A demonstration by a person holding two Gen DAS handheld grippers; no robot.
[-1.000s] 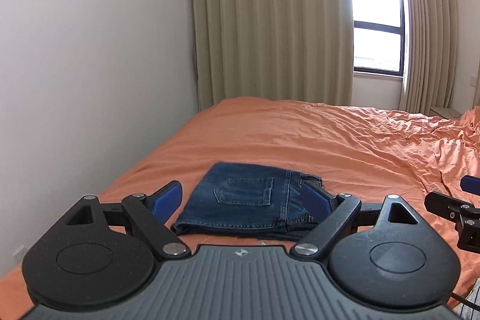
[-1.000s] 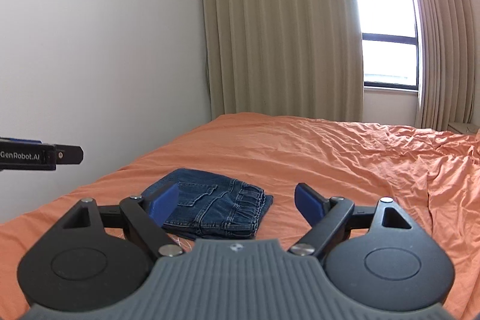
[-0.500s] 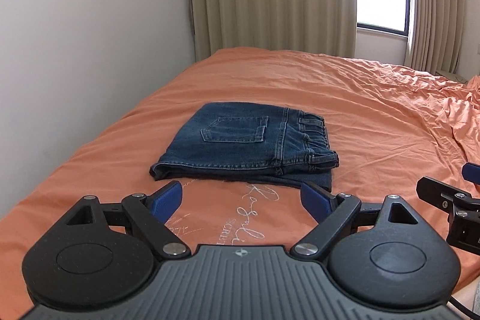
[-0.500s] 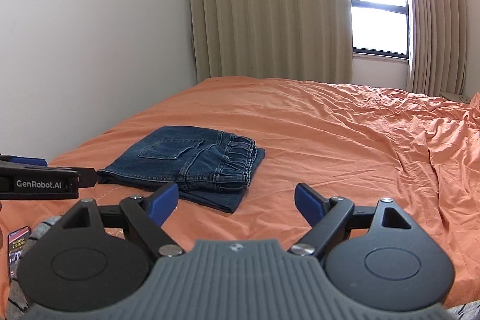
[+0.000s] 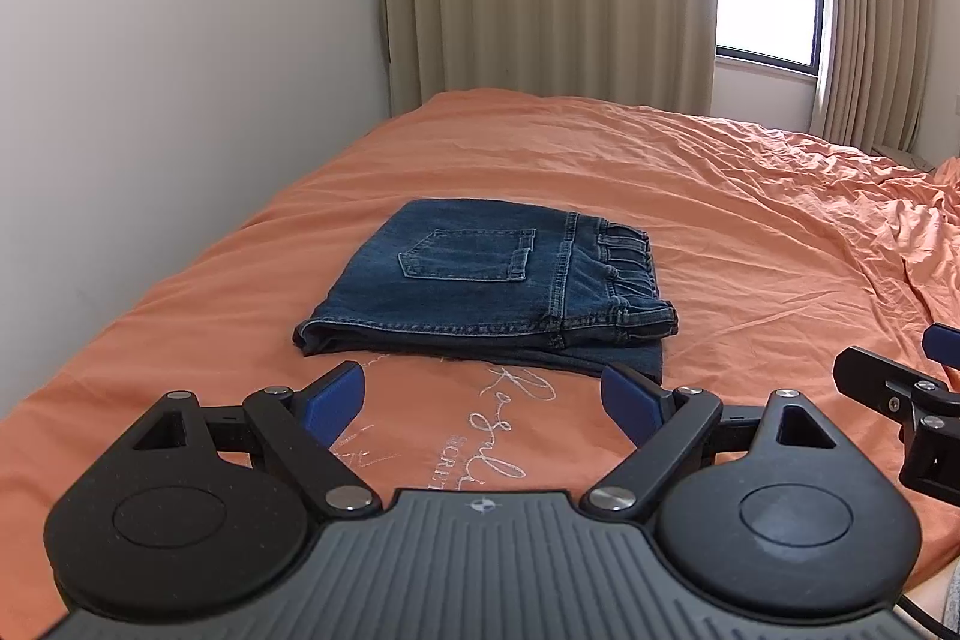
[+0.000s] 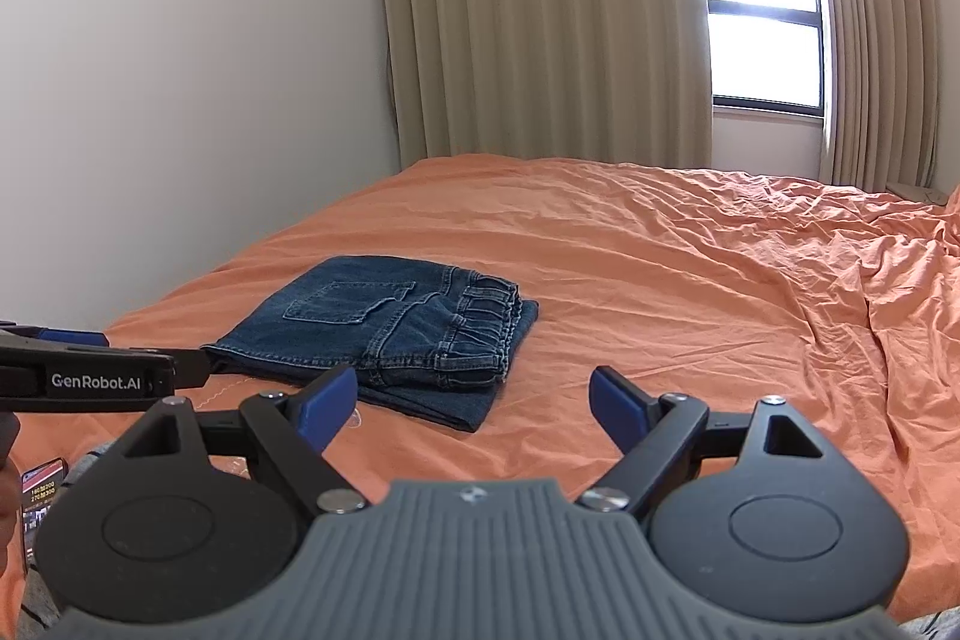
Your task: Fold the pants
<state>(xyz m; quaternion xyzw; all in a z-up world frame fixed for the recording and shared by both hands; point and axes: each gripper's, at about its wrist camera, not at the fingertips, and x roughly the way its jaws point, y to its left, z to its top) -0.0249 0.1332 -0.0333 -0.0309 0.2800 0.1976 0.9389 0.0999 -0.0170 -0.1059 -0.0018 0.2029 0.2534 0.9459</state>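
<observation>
Room: a bedroom with a pale wall on the left, beige curtains [image 6: 540, 10] across the back and one bright window [image 6: 762, 52] behind them.
Surface: a bed [image 5: 690, 196] under a rumpled orange sheet, with pale script lettering printed near the front edge.
Pants: one pair of blue jeans [image 5: 486, 292], folded into a compact rectangle with the back pocket up and the waistband on its right side, lying toward the bed's front-left corner, nearer the wall-side edge.
What just changed: both cameras have pulled back and tipped down over the last second. A second ago the jeans sat partly between the left fingers; now the whole bundle is in full view beyond the tips, and it hasn't shifted on the sheet.
What it means: my read is that the fold is done and the hands are retreating, with nothing left but maybe a tidy-up of the lower layer peeking out at the bundle's front-right corner.
Left gripper [image 5: 483, 394]: jaws spread wide, holding nothing, clear of the denim.
Right gripper [image 6: 474, 400]: likewise spread and empty, off to the jeans' right front.
Count: one pair of pants, two grippers, four blue finger pads, one bed, one window.
Extra: a phone-like screen [image 6: 42, 490] shows at the right view's lower left edge.
</observation>
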